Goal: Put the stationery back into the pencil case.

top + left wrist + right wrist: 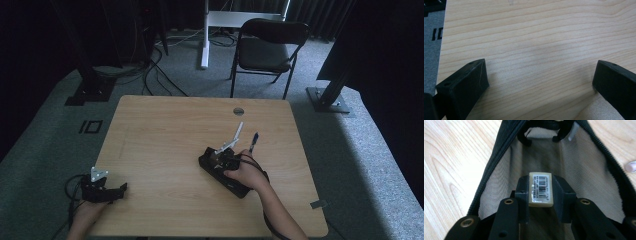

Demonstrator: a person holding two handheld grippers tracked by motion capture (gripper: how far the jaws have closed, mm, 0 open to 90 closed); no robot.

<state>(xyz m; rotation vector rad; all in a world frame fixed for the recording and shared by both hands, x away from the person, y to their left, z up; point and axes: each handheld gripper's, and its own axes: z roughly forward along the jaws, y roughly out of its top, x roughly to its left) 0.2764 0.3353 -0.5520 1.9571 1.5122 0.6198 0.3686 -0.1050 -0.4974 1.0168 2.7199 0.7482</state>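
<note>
Cream eraser (541,189) with a barcode label pinched in our right gripper (541,192) inside the open black pencil case (586,162), near the wooden table's (165,140) right edge, left gripper (541,82) spread at its near left corner.

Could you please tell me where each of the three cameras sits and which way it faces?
High view: above the person's side, facing forward and down on the table; both forearms, left gripper.
Left gripper view: on the left gripper, facing bare tabletop; open jaws.
Right gripper view: on the right gripper, facing into the open pouch; jaws shut on an eraser.
Shared: all show the wood tabletop.
</note>
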